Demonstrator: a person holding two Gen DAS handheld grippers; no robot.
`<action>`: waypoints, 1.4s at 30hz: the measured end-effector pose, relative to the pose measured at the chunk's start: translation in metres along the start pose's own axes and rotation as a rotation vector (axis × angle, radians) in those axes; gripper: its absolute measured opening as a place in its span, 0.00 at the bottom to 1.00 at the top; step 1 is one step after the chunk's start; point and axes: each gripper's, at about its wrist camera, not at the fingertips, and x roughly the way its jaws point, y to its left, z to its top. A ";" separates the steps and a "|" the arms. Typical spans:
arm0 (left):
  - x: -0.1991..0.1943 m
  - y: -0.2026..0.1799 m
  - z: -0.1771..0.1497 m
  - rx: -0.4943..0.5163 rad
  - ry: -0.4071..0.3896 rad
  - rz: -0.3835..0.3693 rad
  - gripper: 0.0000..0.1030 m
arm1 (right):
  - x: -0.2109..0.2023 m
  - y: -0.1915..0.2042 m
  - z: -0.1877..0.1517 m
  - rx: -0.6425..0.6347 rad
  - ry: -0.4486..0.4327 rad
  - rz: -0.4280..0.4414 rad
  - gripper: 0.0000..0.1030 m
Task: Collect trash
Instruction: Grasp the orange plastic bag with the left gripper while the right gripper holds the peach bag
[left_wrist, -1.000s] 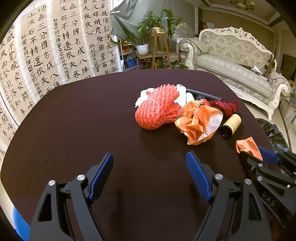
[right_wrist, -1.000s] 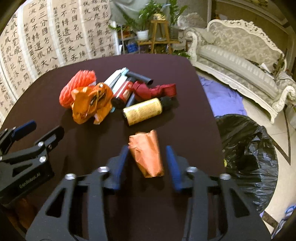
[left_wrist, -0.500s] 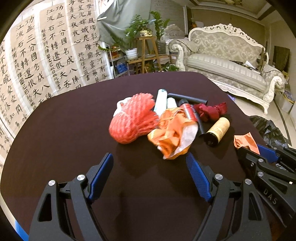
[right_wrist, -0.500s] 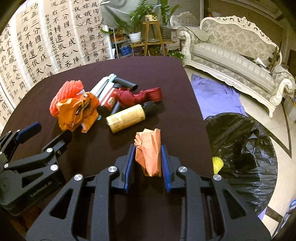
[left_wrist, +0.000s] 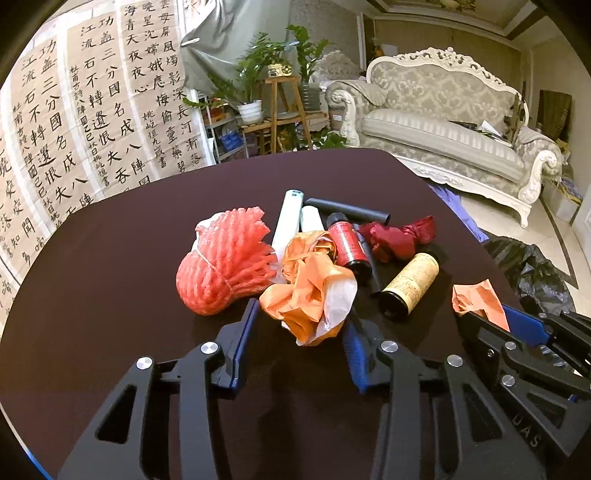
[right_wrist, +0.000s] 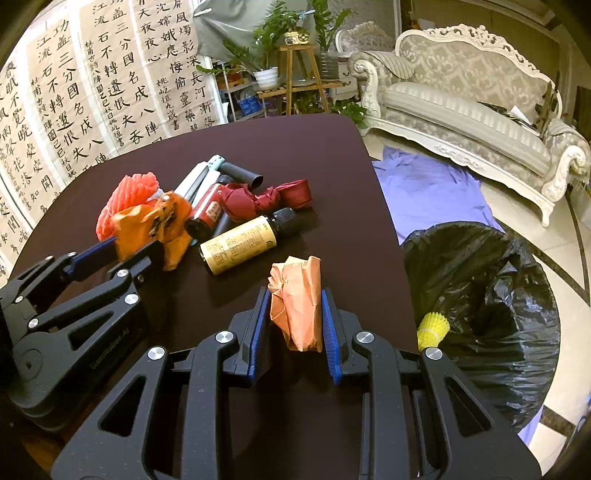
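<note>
A pile of trash lies on the dark round table (left_wrist: 110, 295): a red foam net (left_wrist: 225, 262), a crumpled orange-and-white wrapper (left_wrist: 314, 291), a yellow-labelled bottle (left_wrist: 410, 284), a red can (left_wrist: 347, 243), a red cloth (left_wrist: 399, 236) and tubes. My left gripper (left_wrist: 299, 321) has its jaws around the orange wrapper, fingers touching its sides. My right gripper (right_wrist: 295, 314) is shut on a crumpled orange paper (right_wrist: 297, 302), held above the table's right edge. That paper also shows in the left wrist view (left_wrist: 480, 299).
A bin lined with a black bag (right_wrist: 487, 295) stands on the floor right of the table, with a yellow object (right_wrist: 432, 326) inside. A purple cloth (right_wrist: 424, 188) lies on the floor. A cream sofa (right_wrist: 461, 122) and plant stand (right_wrist: 299, 74) are behind.
My left gripper moved forward to the orange wrapper and narrowed around it. My right gripper closed on the orange paper and lifted it slightly toward the bin side.
</note>
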 end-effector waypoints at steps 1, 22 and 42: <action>-0.001 0.000 0.000 0.001 -0.003 -0.001 0.39 | 0.000 0.000 0.000 -0.001 0.000 0.000 0.26; -0.030 0.023 -0.027 -0.024 -0.025 0.015 0.47 | -0.016 0.011 -0.018 -0.028 -0.012 -0.024 0.26; -0.027 0.005 -0.027 0.038 -0.068 0.023 0.39 | -0.017 0.010 -0.016 -0.019 -0.020 -0.027 0.26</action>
